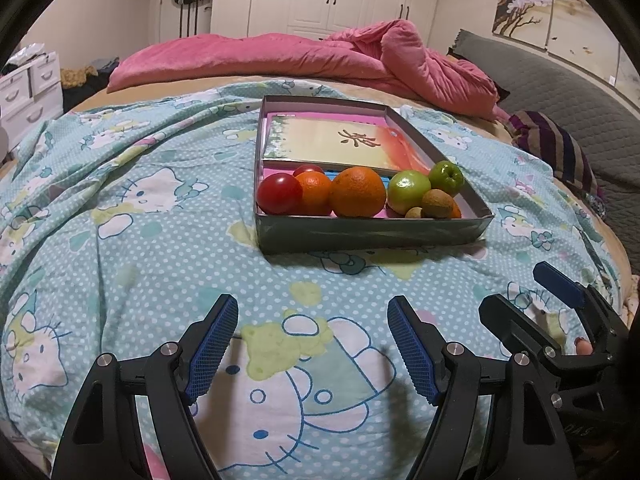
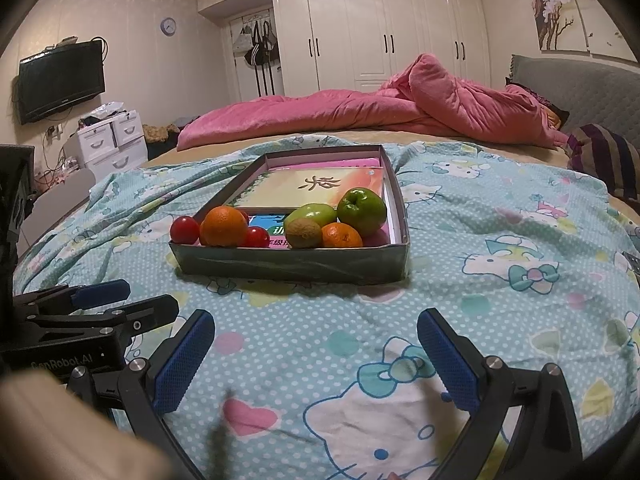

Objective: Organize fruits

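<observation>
A grey cardboard box sits on the bed and also shows in the right wrist view. Its near end holds fruit: red tomatoes, two oranges, two green apples, a kiwi. The same fruit shows in the right wrist view: tomatoes, an orange, green apples, a kiwi, a small orange. My left gripper is open and empty, short of the box. My right gripper is open and empty, beside the left one.
A book lies in the far part of the box. A pink quilt is heaped at the far side of the bed. A striped pillow and grey headboard are at the right. White drawers stand at the left.
</observation>
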The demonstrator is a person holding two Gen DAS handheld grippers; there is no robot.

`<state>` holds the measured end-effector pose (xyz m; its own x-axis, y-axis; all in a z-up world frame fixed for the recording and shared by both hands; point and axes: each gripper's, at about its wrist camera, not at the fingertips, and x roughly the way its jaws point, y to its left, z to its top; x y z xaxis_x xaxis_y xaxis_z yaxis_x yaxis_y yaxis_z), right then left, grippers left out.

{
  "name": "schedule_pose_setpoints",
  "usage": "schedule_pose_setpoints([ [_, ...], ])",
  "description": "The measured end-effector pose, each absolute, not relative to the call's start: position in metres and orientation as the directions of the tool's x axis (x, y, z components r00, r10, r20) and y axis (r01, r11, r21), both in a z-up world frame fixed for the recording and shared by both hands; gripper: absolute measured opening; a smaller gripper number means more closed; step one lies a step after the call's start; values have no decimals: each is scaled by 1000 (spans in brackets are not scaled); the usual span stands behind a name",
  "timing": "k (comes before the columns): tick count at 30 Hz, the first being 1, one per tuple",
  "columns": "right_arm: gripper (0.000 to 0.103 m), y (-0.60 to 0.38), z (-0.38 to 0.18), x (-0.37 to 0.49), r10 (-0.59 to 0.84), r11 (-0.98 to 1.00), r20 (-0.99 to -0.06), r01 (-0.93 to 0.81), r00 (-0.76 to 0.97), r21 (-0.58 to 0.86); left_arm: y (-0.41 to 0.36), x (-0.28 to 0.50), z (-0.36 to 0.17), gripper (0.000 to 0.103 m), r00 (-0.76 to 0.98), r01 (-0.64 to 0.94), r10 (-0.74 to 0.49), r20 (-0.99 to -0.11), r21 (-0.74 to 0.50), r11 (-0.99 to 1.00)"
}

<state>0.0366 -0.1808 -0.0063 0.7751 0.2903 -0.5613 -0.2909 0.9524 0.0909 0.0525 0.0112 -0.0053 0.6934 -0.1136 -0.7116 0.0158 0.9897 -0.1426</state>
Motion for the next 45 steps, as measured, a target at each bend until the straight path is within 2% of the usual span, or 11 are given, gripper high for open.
schedule_pose_setpoints([
  [45, 102, -181, -8, 37, 294, 952, -560, -288, 774, 101, 12, 51, -4, 78, 699, 17, -107, -707, -133, 991],
])
